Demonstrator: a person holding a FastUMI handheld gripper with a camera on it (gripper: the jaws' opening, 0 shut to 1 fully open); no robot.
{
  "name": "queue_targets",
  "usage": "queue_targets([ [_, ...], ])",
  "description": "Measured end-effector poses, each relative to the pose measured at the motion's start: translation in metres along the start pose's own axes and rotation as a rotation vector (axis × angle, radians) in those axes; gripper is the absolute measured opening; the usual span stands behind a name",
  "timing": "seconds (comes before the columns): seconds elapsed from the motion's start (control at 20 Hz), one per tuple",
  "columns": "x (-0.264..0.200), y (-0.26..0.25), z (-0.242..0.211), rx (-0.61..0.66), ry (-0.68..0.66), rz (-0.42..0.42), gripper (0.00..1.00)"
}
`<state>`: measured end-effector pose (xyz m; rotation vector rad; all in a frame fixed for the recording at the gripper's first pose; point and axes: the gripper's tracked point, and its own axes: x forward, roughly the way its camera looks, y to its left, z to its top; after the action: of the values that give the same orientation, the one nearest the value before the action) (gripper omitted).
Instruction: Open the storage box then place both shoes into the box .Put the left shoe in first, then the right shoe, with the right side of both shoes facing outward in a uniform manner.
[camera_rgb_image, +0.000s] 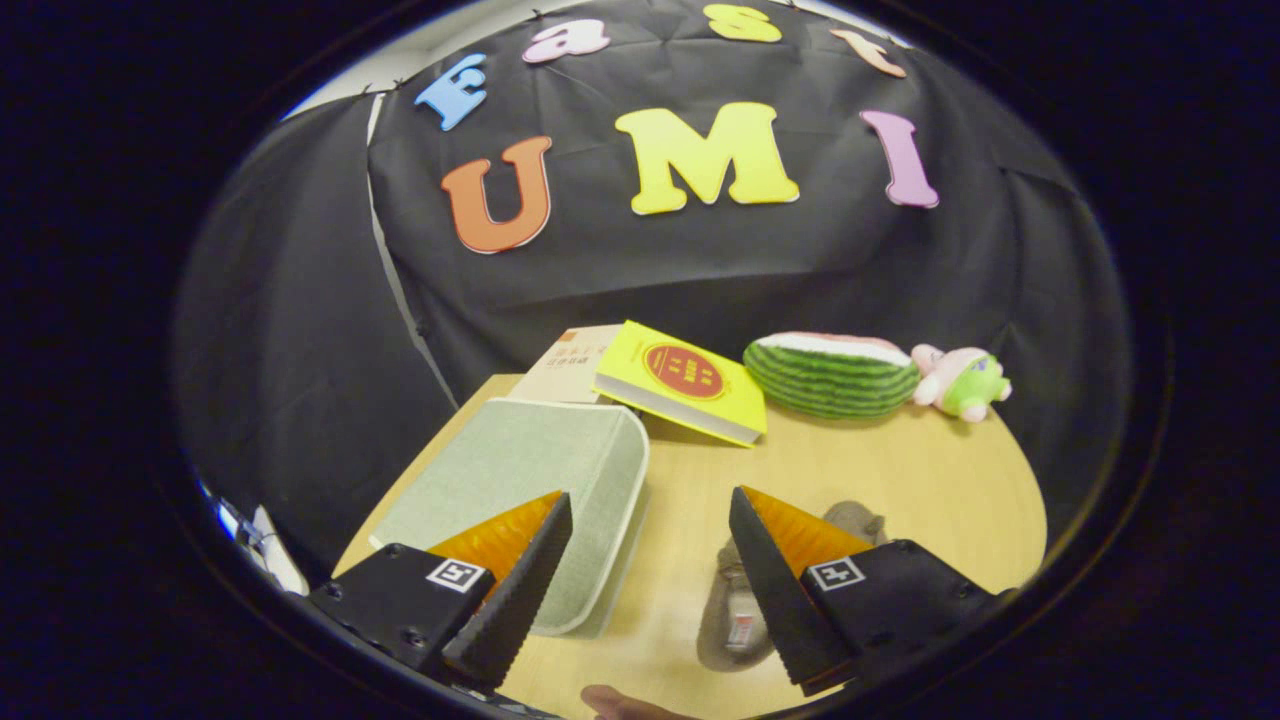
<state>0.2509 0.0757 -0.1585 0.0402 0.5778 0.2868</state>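
A pale green fabric storage box (530, 480) with its lid down lies on the wooden table (900, 480), under and just ahead of the left finger. A grey-brown shoe (735, 610) lies on the table beneath the right finger, partly hidden by it; a bit of grey shoe (855, 520) shows beyond that finger, and I cannot tell if it is a second shoe. My gripper (650, 520) hangs above the table, open, with nothing between its fingers.
At the back of the table lie a yellow book (685, 385) leaning on a tan book (570, 365), a watermelon-slice plush (830, 375) and a small pink and green plush toy (960, 382). A fingertip (620, 703) shows at the near edge.
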Motion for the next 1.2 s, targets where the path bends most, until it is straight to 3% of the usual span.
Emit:
queue_targets([
  [0.25,0.054,0.011,-0.023,0.175,0.163,0.226,1.00],
  [0.5,0.079,0.003,-0.016,0.299,0.187,0.439,1.00],
  [0.75,0.095,0.009,-0.012,0.555,0.275,0.702,0.99],
  [0.9,0.114,0.008,-0.027,0.555,0.357,0.708,1.00],
  [1.05,0.107,0.027,-0.025,0.586,0.408,0.821,0.99],
  [1.2,0.111,0.035,-0.031,0.584,0.452,0.836,0.96],
])
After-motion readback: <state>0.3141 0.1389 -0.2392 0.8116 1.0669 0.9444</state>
